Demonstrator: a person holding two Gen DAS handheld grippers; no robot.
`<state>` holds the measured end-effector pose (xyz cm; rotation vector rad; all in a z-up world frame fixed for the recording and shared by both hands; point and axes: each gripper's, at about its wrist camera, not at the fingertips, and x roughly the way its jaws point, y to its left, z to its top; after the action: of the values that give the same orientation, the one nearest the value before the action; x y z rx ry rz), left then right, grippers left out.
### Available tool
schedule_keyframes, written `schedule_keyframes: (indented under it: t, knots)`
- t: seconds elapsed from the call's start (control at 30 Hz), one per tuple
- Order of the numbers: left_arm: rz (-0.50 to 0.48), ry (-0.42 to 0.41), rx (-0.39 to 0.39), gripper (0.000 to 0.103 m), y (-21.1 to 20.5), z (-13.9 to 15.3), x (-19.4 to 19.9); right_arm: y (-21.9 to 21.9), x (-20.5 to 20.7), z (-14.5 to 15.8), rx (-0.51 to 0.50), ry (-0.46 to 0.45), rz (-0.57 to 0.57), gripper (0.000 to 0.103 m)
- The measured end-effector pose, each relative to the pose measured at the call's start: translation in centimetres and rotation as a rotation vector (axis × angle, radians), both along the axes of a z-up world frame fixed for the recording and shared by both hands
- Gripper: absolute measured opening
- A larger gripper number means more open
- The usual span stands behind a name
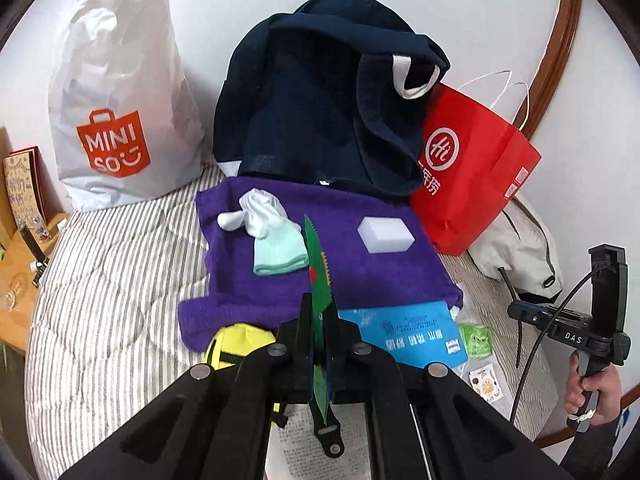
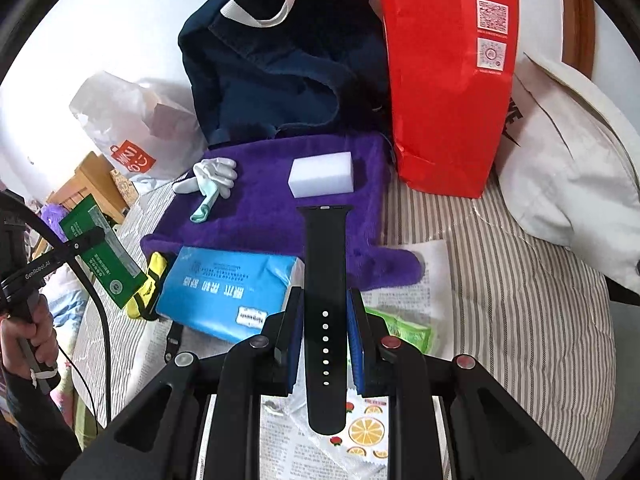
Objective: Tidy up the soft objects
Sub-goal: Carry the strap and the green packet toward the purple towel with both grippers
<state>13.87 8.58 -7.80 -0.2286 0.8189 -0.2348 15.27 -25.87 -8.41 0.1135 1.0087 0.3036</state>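
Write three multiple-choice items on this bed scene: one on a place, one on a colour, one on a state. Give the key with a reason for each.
1. The white sponge block lies on:
A. the purple towel
B. the red bag
C. the blue pack

2. The packet in the left gripper is:
A. yellow
B. green
C. white

3. The right gripper is:
A. open and empty
B. out of view
C. shut on a black watch strap

Key: A, purple pile surrounds the block; B, its serrated edge is green; C, the pads press the strap's sides.
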Motion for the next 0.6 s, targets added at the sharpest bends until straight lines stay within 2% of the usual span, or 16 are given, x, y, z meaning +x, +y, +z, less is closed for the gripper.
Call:
schedule_keyframes:
  t: [0.6]
  knots:
    - [-0.013,-0.018,-0.007,0.004,-0.1,0.6,4.8,1.4,6.2,0.0,-0.006,-0.009,-0.002,0.021]
